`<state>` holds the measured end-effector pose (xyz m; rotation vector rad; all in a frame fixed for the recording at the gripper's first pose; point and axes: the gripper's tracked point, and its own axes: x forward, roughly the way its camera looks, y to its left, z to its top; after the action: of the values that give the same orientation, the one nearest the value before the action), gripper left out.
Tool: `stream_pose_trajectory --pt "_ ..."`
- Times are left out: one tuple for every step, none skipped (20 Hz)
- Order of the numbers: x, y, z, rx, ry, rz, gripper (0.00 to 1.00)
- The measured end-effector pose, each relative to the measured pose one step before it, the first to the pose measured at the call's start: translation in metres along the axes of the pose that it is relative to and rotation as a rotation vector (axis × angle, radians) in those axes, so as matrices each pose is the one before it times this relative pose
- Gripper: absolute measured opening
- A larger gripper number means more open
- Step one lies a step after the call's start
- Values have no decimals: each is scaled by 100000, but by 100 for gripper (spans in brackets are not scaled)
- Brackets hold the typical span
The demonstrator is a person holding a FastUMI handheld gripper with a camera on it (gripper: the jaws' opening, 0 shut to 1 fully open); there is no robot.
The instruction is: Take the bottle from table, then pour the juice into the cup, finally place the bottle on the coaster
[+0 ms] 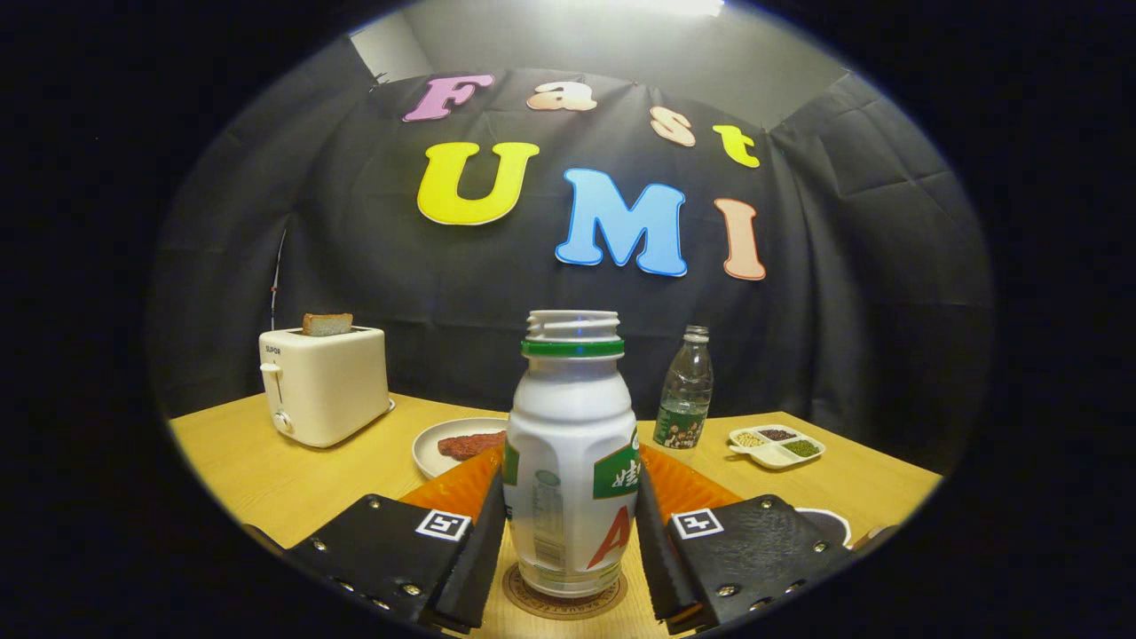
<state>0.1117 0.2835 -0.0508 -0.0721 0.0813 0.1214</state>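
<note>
Bottle [572, 461]: white, uncapped, green neck ring, upright on round coaster [564, 596] on worktop [266, 470]. Gripper [568, 532] jaws flank bottle body, one each side, close against it; whether they press or stand just clear, cannot tell. Beyond bottle: plate [435, 444] with reddish food, clear water bottle [685, 390], divided dish [777, 444] of beans. Toaster [324, 383] with bread slice stands off to one side, near booth wall.
</note>
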Motion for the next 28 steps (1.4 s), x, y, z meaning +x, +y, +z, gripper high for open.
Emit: stream_pose_trajectory --pt "-3 -73 -430 1989 744 359 68" --pt "33 -181 -463 1674 457 384 68" --pt "-40 -104 -356 1067 326 231 68" --pt "-1 -199 -418 456 452 -211 68" --pt "14 -120 -169 267 135 -176 68" --pt "175 27 -168 361 -3 333 68" --pt "69 8 139 294 -595 -15 68" --pt "38 37 -149 166 -179 370 68" --pt "40 39 17 -27 -211 93 68" --pt "-74 22 -23 -187 -269 131 68" --pt "-102 40 12 133 -49 14 68" --pt "-56 -33 -82 249 -125 219 68" --pt "-12 -20 10 526 -103 172 68" --pt "-48 -105 23 648 -232 63 68" --pt "42 -17 65 630 -369 -24 68" --pt "37 45 -5 641 -406 551 68" --pt "127 244 21 522 -17 1023 71" --pt "-158 242 -388 -352 189 912 73" --pt "345 111 53 -1904 239 377 99" --pt "-140 190 57 -3251 276 -317 98" --pt "-108 227 160 -2991 83 88 98" --pt "-104 353 165 -2449 -253 291 98" --pt "-102 215 286 -1562 -366 246 98" --pt "-139 74 253 -919 -683 -79 98" --pt "-255 15 423 198 -915 -253 97" --pt "-227 -207 234 645 -555 -572 97" --pt "-341 -184 321 635 -642 -408 97" --pt "-334 -132 509 1245 -1178 -272 97"
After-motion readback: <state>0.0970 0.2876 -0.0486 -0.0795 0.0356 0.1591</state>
